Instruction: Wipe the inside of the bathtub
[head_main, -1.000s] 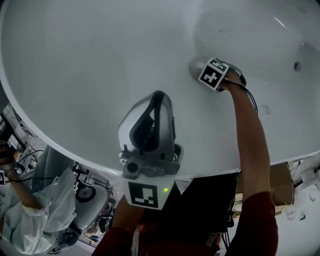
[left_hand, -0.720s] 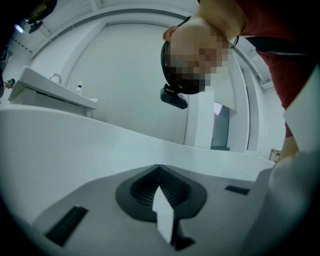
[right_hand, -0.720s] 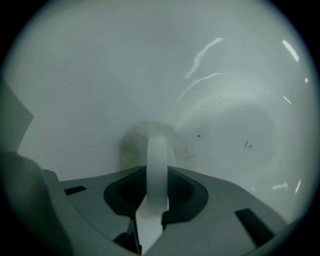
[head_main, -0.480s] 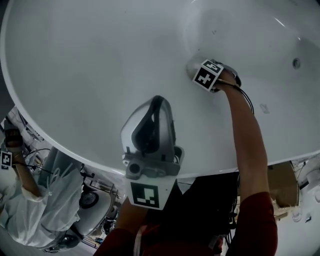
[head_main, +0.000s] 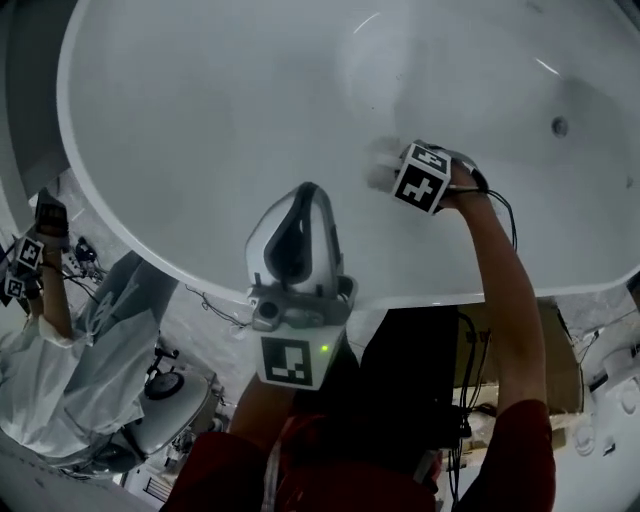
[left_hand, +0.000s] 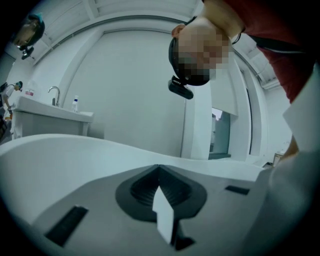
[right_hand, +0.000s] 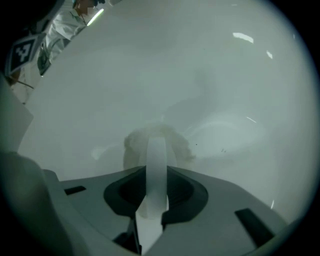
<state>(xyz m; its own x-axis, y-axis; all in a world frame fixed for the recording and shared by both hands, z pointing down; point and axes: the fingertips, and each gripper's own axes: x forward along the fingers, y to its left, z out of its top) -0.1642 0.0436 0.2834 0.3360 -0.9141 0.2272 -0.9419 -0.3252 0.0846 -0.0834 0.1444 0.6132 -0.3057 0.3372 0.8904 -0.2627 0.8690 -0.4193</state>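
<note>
Bathtub (head_main: 220, 130): white, fills the upper head view; its inside wall faces the right gripper view.
Cloth (right_hand: 167, 140): pale wad pressed against the tub's inner wall, just beside the marker cube (head_main: 422, 178).
Right gripper (right_hand: 156, 150): jaws clamped on the cloth, arm reaching over the rim into the tub.
Left gripper (head_main: 312, 195): jaws together with nothing between them, held over the near rim, well apart from the cloth.
Drain fitting (head_main: 560, 126): small dark hole on the far right wall.
</note>
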